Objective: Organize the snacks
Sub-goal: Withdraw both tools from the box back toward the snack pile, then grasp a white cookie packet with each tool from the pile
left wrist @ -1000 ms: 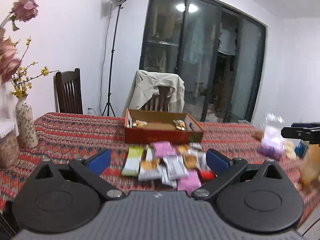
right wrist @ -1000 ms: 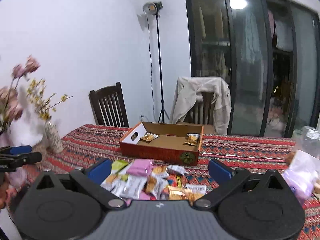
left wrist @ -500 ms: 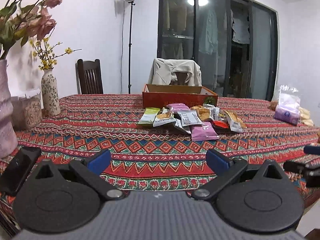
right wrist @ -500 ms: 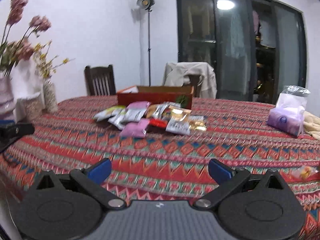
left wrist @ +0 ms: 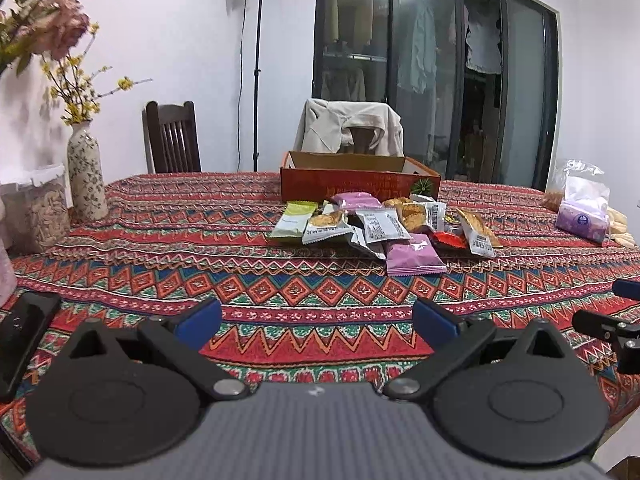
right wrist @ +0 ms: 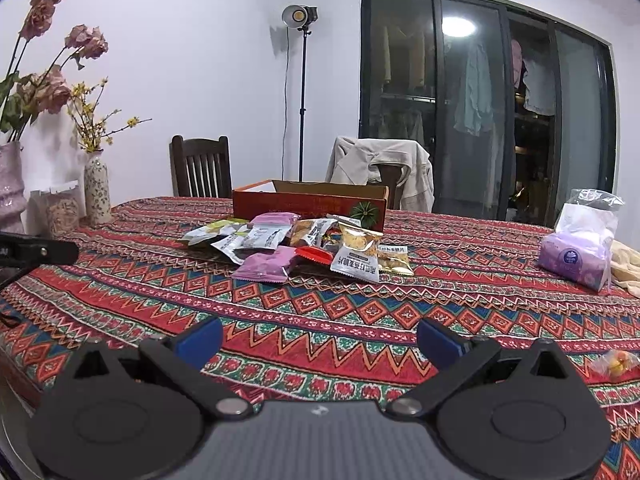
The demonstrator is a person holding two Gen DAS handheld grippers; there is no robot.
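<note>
Snacks (left wrist: 384, 228) are lying in a loose heap at twelve o'clock from my left gripper (left wrist: 316, 322), just in front of the red cardboard box (left wrist: 358, 180), which is sitting open-topped behind them; I am reading that box as the place the packets are meant to go, which would explain why the heap is spilled right against its near wall. I am holding both grippers low and back near the table's (left wrist: 168, 248) near edge, and I judge this to be a staging pose. The left gripper's fingers are spread wide with nothing between them, and the right gripper (right wrist: 320, 338) is showing the same: fingers parted, empty, with only patterned cloth in the gap.

From the right wrist view the heap is at about eleven o'clock, the pink packet (right wrist: 268, 264) and the white-and-orange packet (right wrist: 356, 256) lying nearest me. I am seeing a broad bare stretch of cloth between my fingers and the heap, so the approach is looking open. Off at two o'clock a purple tissue pack (right wrist: 572, 260) is sitting well apart from the snacks, and a small wrapped sweet (right wrist: 616, 362) is lying near my right finger at three o'clock. At ten o'clock the flowered vase (left wrist: 86, 176) and a clear jar (left wrist: 40, 208) are standing near the table's left edge, so I am judging that side tighter for sweeping. A dark flat object (left wrist: 24, 332) is lying at nine o'clock beside my left gripper.
</note>
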